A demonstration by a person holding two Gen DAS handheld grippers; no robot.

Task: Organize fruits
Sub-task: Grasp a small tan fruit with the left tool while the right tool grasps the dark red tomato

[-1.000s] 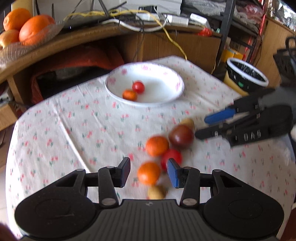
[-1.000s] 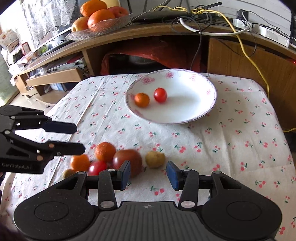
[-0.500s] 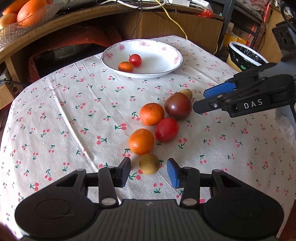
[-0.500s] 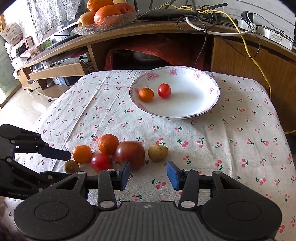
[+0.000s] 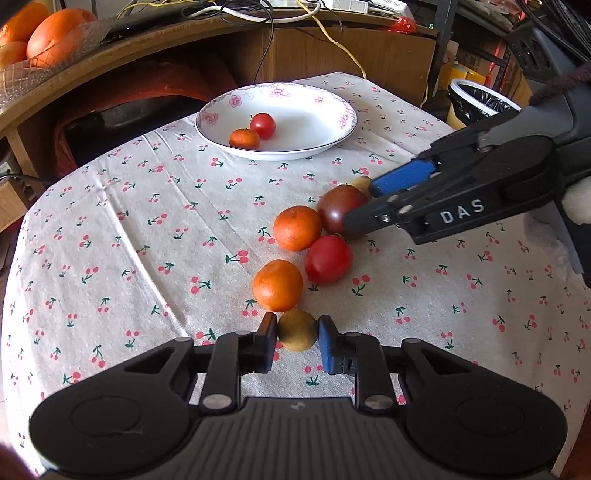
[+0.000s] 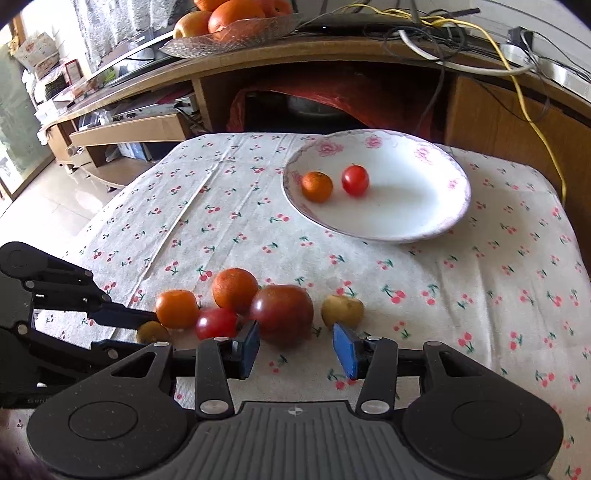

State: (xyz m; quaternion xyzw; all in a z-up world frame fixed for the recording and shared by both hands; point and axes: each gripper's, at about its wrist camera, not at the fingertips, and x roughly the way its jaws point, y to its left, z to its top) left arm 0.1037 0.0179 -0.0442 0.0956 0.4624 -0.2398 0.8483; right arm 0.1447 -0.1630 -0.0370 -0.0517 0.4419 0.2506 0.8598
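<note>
Yellow-brown and dull-skinned, a small round fruit (image 5: 297, 329) sits between the pads of the left gripper (image 5: 297, 334), which have just closed in and now press on both its sides. It rests on the cherry-print tablecloth (image 5: 129, 240), low in the left wrist view at about 6 o'clock.

Just beyond it, toward 12 o'clock, lies a glossy orange mandarin (image 5: 277, 285), close to the brown fruit. At 1 o'clock from the mandarin is a smooth red tomato (image 5: 328, 259), and past both sit a second mandarin (image 5: 297, 228) and a large dark purple-brown tomato (image 5: 341, 215), crowded together. A second yellow-brown fruit (image 5: 361, 183) peeks out behind the dark tomato.

Farther off at 12 o'clock stands a white plate (image 5: 332, 107) with pink flowers on its rim, well apart from the cluster. In it lie a small mandarin (image 5: 244, 139) and a small red tomato (image 5: 262, 125), side by side.

From the right wrist view, the right gripper (image 6: 296, 345) stands moderately open with nothing between its blue pads. It is poised just short of the dark tomato (image 6: 282, 311), with the pale yellow-brown fruit (image 6: 342, 311) at its 1 o'clock.

A glass dish of large oranges (image 6: 229, 22) sits on the wooden shelf at 11 o'clock.
</note>
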